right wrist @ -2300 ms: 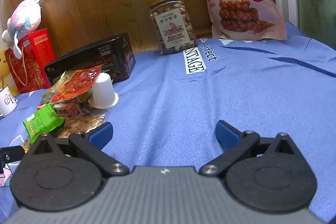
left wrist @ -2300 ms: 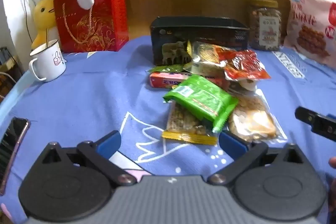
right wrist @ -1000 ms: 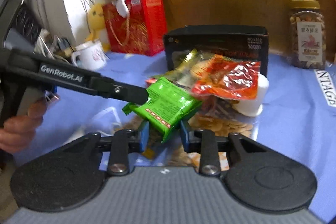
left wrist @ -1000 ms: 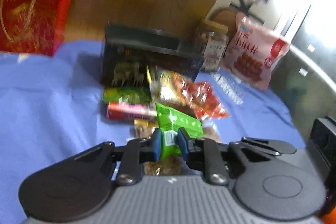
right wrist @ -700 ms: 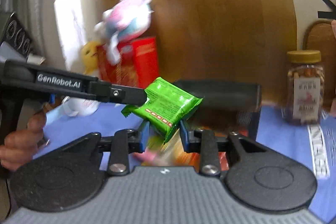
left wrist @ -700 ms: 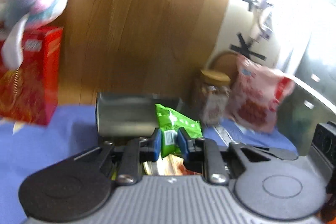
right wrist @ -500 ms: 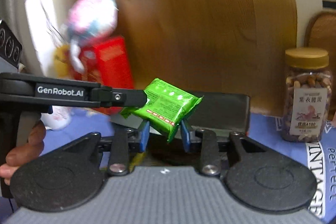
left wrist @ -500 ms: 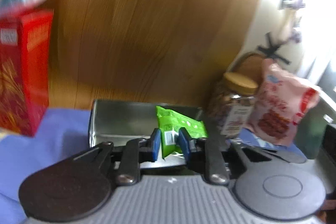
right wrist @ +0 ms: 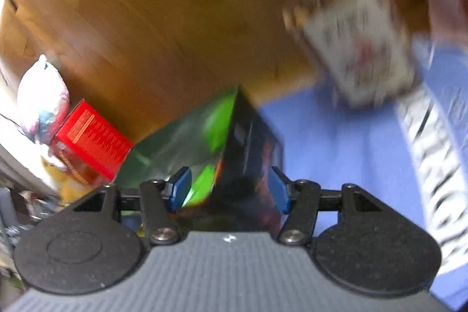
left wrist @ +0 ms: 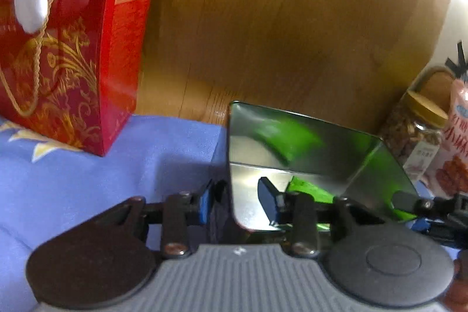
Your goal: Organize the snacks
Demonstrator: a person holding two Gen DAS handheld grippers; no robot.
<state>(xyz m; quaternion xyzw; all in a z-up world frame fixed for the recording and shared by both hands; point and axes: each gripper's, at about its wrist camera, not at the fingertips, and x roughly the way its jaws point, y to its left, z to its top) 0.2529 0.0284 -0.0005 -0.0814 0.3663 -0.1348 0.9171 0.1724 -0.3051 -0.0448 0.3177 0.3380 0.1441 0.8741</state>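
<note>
The green snack packet lies inside the open black tin box, whose shiny inner walls mirror its green. My left gripper is open over the box's near left corner, holding nothing. My right gripper is open too, astride the box's right end wall; the green packet shows just inside. The right gripper's tip shows at the right edge of the left wrist view.
A red gift bag with a plush toy on top stands left of the box on the blue cloth. A nut jar and a pink snack bag stand to the right. A wooden board is behind.
Both grippers carried the green packet up from the pile and over the tin box, then opened. The packet has dropped into the box.
</note>
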